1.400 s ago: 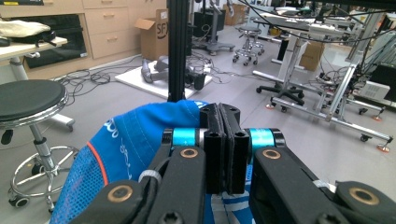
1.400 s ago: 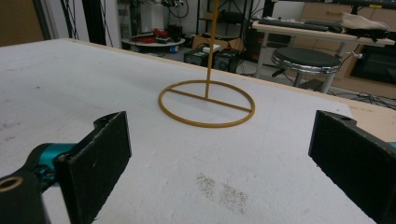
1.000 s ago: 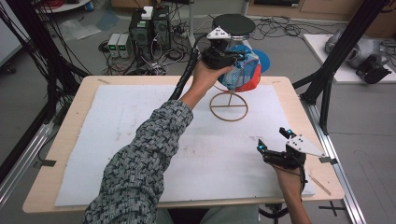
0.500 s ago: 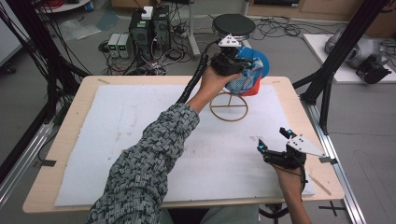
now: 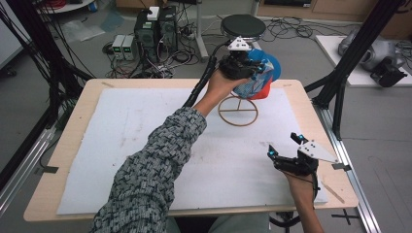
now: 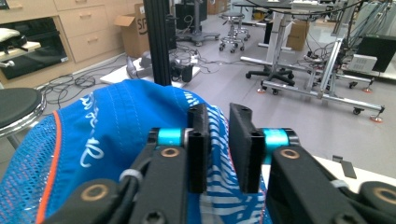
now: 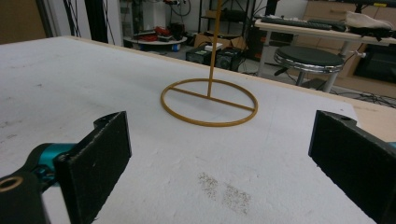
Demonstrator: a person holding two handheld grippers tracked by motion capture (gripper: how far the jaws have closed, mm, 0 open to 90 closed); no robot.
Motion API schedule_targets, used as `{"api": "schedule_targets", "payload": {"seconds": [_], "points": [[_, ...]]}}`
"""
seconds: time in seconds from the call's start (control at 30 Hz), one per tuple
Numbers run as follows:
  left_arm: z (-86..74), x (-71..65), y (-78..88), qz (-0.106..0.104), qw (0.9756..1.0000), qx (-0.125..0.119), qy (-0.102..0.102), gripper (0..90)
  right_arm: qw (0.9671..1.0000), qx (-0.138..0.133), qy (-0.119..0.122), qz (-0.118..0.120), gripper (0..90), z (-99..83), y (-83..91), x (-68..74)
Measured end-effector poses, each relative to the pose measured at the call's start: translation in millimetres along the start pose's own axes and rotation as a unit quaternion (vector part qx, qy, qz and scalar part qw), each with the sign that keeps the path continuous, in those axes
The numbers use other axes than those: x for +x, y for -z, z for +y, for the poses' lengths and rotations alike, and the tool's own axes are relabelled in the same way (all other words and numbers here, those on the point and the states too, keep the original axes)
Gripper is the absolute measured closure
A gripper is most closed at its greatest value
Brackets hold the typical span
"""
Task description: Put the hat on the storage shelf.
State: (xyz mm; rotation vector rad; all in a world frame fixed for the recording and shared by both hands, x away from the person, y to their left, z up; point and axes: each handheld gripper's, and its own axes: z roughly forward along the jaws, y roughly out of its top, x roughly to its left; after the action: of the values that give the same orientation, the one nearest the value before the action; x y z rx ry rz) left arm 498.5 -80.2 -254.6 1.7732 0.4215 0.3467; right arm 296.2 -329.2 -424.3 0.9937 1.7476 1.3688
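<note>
Grey floor (image 5: 311, 53), cables strewn across it. Black round stool (image 5: 242, 25) behind table (image 5: 73, 194). Computer towers (image 5: 156, 26) and small grey boxes (image 5: 124, 47) on floor. Black frame posts (image 5: 347, 68) at table sides. Wooden drawers (image 6: 88, 28), cardboard box (image 6: 133, 28), wheeled desks (image 6: 322, 70) farther off.

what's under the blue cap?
Under the blue cap stands a gold wire stand: its ring base with a crossbar rests on the white mat, its thin post rising into the cap. The post's top is covered by the cap and the left gripper.
</note>
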Motion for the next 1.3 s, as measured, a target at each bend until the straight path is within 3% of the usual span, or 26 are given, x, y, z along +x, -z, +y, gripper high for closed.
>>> {"api": "schedule_targets", "payload": {"seconds": [0.13,0.2,0.7,0.93,1.3], "points": [[-0.1,-0.5,0.7,-0.001,1.0000,-0.001,0.000,66.8,1.0000,0.001,-0.001,0.000,4.8,-0.1,0.5,-0.1],[-0.2,-0.1,1.7,-0.003,1.0000,-0.005,-0.001,57.8,1.0000,0.002,-0.002,0.001,4.8,-0.1,0.4,-0.2],[-6.3,10.3,16.7,0.009,0.9999,-0.010,-0.001,47.2,1.0000,0.000,-0.001,0.000,4.8,0.0,0.1,0.2],[-7.2,19.6,37.7,0.025,0.9994,-0.021,0.007,41.6,1.0000,0.004,-0.001,0.001,4.8,-0.3,-0.2,0.6],[-11.5,37.1,90.8,0.064,0.9971,-0.040,0.010,37.7,1.0000,0.004,0.001,-0.001,4.8,0.2,-0.5,1.1]]}}
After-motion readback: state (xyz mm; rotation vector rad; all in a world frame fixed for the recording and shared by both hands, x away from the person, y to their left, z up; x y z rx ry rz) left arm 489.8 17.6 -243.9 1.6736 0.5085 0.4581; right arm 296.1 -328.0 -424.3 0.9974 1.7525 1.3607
